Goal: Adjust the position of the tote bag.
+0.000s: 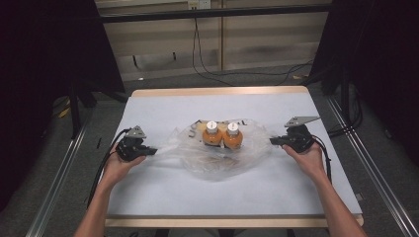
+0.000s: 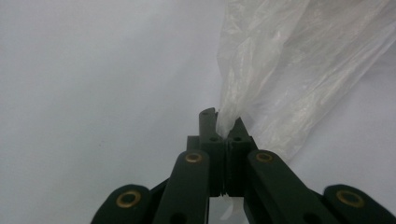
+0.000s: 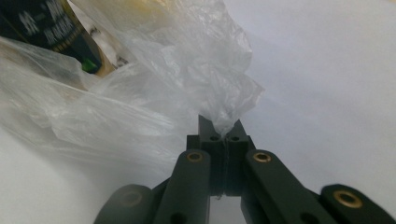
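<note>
The left gripper [image 2: 223, 123] has its jaws pressed together on a corner of the bag [image 2: 280, 70]; in the left gripper view the thin clear film runs straight out from between the black jaw tips and fans upward and to the right over the pale table [image 2: 93, 93]. In the high view that gripper [image 1: 152, 151] sits low over the table's left part, held in the left hand [image 1: 118, 165], its tips at the bag's left edge.

The right gripper [image 3: 223, 128] is likewise clamped shut on plastic: a crumpled tuft of the bag [image 3: 140, 93] rises from between its jaws. Behind the film in that view lies a dark label with pale lettering [image 3: 51, 28] and something yellowish higher up, too blurred to name. In the high view the right gripper [image 1: 274, 141] is at the bag's right edge, held in the right hand [image 1: 309, 158], with a grey plate [image 1: 300, 120] on top.

The bag [image 1: 217, 158] lies in the middle of the table [image 1: 222, 197], spread out between the two grippers and resting on the surface. Inside it two orange bottles [image 1: 222, 136] with white caps stand side by side, touching or nearly so, towards the bag's far half. Cables [image 1: 106, 163] trail from the left gripper over the table's near-left edge.
</note>
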### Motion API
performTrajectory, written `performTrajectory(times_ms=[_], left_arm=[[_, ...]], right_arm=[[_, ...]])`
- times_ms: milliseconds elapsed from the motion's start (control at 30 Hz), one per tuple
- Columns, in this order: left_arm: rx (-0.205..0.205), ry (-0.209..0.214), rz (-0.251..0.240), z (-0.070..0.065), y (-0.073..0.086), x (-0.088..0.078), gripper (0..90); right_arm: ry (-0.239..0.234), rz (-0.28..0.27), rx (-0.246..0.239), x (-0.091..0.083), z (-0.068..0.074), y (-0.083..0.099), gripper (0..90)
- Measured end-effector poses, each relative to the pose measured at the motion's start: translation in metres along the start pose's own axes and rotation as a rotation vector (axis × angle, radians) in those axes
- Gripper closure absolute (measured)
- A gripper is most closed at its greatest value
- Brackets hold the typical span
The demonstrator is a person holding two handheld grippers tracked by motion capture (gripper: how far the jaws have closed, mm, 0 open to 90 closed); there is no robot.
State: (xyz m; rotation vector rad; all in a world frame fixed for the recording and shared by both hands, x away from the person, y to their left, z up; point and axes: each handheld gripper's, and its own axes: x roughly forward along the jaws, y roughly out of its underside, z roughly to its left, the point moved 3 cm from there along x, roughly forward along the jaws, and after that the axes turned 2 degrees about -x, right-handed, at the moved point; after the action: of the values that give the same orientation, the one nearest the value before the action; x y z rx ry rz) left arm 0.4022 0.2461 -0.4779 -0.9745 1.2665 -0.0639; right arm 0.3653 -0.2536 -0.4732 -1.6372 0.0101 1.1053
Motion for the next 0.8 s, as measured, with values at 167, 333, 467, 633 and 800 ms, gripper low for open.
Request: performTrajectory(times_ms=[167,333,467,633,800], left_arm=[[0.011,0.002,0.033,-0.001,0.003,0.005,89.3],[0.017,-0.008,0.065,-0.001,0.008,0.012,89.3],[0.010,-0.012,0.051,-0.004,0.010,0.011,89.3],[0.007,-0.011,0.054,-0.004,0.011,0.010,89.2],[-0.087,0.048,-0.007,0.003,0.017,0.008,81.7]], right_arm=[[0.009,0.053,-0.018,0.007,-0.001,0.006,89.8],[0.019,0.090,-0.028,0.015,-0.001,0.012,89.8],[0.019,0.128,-0.042,0.019,0.000,0.018,89.8],[0.046,0.137,-0.059,0.020,0.002,0.020,89.7],[0.069,0.116,-0.055,0.020,0.001,0.019,76.3]])
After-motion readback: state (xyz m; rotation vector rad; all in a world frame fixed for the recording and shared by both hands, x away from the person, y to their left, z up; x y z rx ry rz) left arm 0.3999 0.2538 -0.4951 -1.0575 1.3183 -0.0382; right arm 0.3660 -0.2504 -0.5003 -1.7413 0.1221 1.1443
